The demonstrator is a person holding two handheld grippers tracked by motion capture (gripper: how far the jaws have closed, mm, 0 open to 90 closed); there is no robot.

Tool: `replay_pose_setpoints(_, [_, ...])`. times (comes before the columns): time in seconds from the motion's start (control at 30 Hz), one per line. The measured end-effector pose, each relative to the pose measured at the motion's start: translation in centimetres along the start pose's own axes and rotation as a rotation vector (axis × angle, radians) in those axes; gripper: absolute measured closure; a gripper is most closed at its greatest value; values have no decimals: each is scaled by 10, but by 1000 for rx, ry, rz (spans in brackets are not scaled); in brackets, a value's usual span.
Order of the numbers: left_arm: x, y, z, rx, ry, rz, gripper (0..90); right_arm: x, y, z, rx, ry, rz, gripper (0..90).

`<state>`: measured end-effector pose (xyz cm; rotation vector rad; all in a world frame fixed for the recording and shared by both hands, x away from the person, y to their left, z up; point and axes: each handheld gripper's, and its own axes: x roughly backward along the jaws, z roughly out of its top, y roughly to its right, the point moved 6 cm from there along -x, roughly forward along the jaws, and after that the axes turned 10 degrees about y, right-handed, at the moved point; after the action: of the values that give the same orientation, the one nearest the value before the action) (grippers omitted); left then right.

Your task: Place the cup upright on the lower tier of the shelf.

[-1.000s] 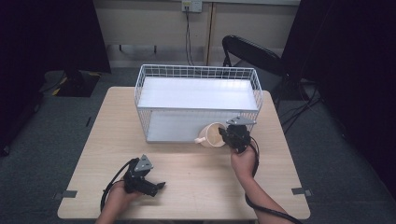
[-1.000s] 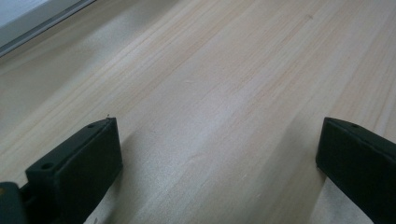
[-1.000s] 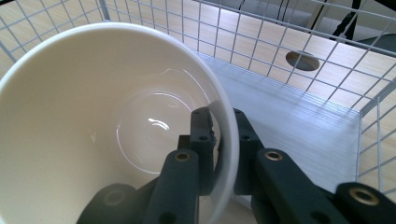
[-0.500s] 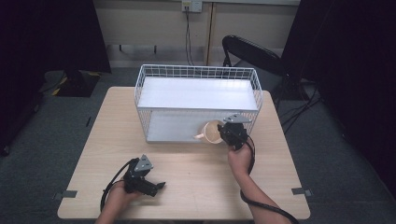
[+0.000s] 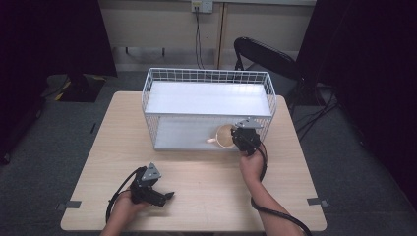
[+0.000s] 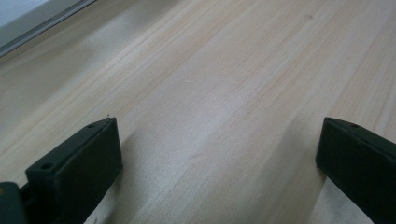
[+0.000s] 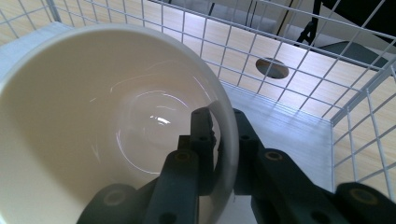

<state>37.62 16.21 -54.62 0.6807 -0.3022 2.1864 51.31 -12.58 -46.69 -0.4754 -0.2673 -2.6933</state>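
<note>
Right gripper view: my right claw (image 7: pixel 219 140) grips the mug's (image 7: pixel 93 116) rim inside the wire basket (image 7: pixel 299 42), not yet set down.

High overhead view; two close jaw-level views.

Lighting, high view: overhead light is falling evenly on the worktop (image 5: pixel 196 196), leaving the room's left and right sides sinking into near-black. Soft, short shadows are lying under the white wire basket (image 5: pixel 206 76) and the left gripper (image 5: pixel 160 196).

Left gripper view: picture is showing slightly soft; a pale sheen is running across the wood grain, and diffuse shadows are spreading beside the two jaws.

Right gripper view: small glare spots are glinting inside the cream cup (image 7: pixel 93 116); the near jaws are blurring at the bottom edge, and the wire lines are bowing slightly toward the corners.
</note>
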Motion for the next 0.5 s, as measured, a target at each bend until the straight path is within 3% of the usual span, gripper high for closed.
replay_pose_setpoints(0.5, [0,0,0,0,0,0,0,-10,-1,-3,26,8,-49,832])
